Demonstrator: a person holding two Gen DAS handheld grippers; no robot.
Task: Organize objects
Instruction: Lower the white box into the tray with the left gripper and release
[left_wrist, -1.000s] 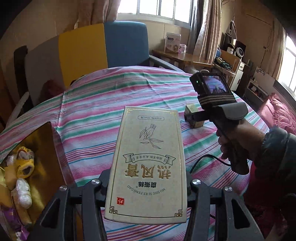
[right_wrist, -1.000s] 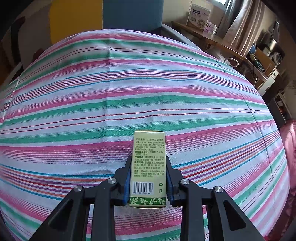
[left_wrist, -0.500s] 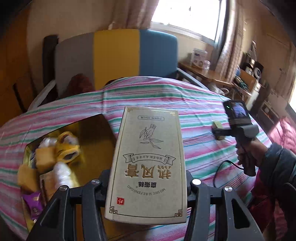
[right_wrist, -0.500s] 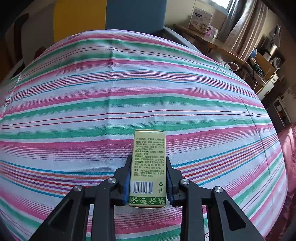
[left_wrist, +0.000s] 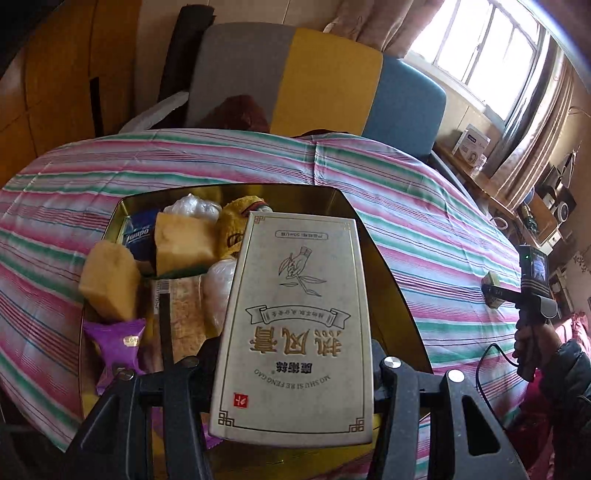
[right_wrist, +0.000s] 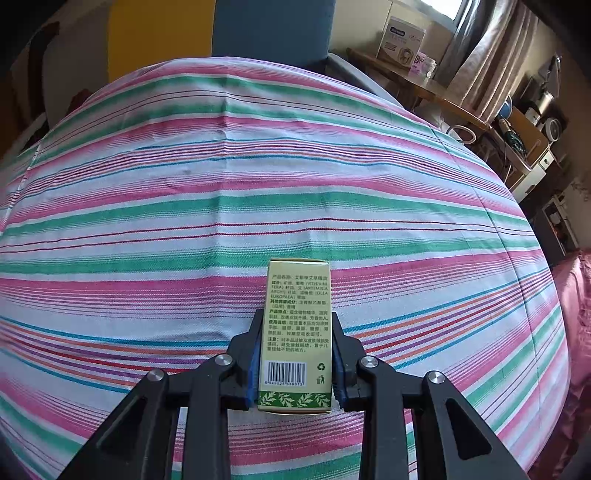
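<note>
My left gripper (left_wrist: 291, 363) is shut on a flat cream box with gold print (left_wrist: 295, 317), held above a gold tin (left_wrist: 384, 273) on the striped cloth. Inside the tin lie yellow sponges (left_wrist: 109, 284), a blue tissue pack (left_wrist: 138, 232), a purple wrapper (left_wrist: 120, 339) and a yellow plush toy (left_wrist: 232, 225). My right gripper (right_wrist: 295, 369) is shut on a small green and cream carton (right_wrist: 297, 325) just over the cloth. In the left wrist view the right gripper (left_wrist: 495, 293) shows far right, held by a hand (left_wrist: 528, 336), with the small carton at its tip.
A striped cloth (right_wrist: 221, 184) covers the whole table. A grey, yellow and blue chair back (left_wrist: 314, 81) stands behind it. A wooden side table (right_wrist: 424, 92) with a white box (right_wrist: 400, 42) and shelves of clutter are at the right. A pink cushion (right_wrist: 580, 314) lies by the right edge.
The left gripper swung left with the cream box, so the gold tin now lies right beneath it and the right gripper sits at the far right edge. The right gripper stayed still.
</note>
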